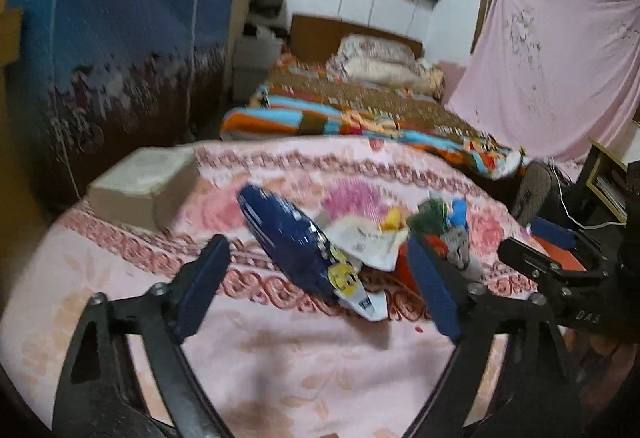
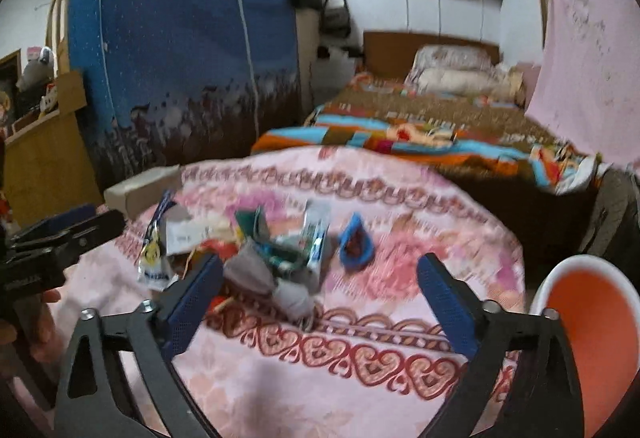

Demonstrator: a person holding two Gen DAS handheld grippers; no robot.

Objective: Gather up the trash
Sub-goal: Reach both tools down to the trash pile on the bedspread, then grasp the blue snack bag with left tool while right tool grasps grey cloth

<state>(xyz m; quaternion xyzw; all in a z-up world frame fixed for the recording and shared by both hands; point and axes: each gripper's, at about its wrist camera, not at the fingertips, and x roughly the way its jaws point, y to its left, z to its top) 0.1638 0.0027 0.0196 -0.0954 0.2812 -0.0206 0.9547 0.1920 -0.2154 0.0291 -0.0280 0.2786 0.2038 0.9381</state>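
Note:
A heap of trash lies on the pink patterned cloth point(image 1: 280, 358). In the left wrist view a dark blue snack bag point(image 1: 292, 238) sits between the wide-apart fingers of my left gripper point(image 1: 318, 278), untouched by them; white paper point(image 1: 368, 242) and a green wrapper point(image 1: 432, 218) lie behind it. In the right wrist view my right gripper point(image 2: 320, 302) stands open over a grey crumpled wrapper point(image 2: 256, 274), a green-white packet point(image 2: 316, 238) and a small blue wrapper point(image 2: 354, 242). The blue bag point(image 2: 154, 242) lies left of them. Nothing is held.
A grey box point(image 1: 144, 190) rests at the cloth's far left. An orange bin with a white rim point(image 2: 592, 338) stands at the right edge. Behind are a bed with a colourful blanket point(image 1: 360, 114), a blue fabric wardrobe point(image 1: 120, 38) and a pink hanging sheet point(image 1: 560, 70).

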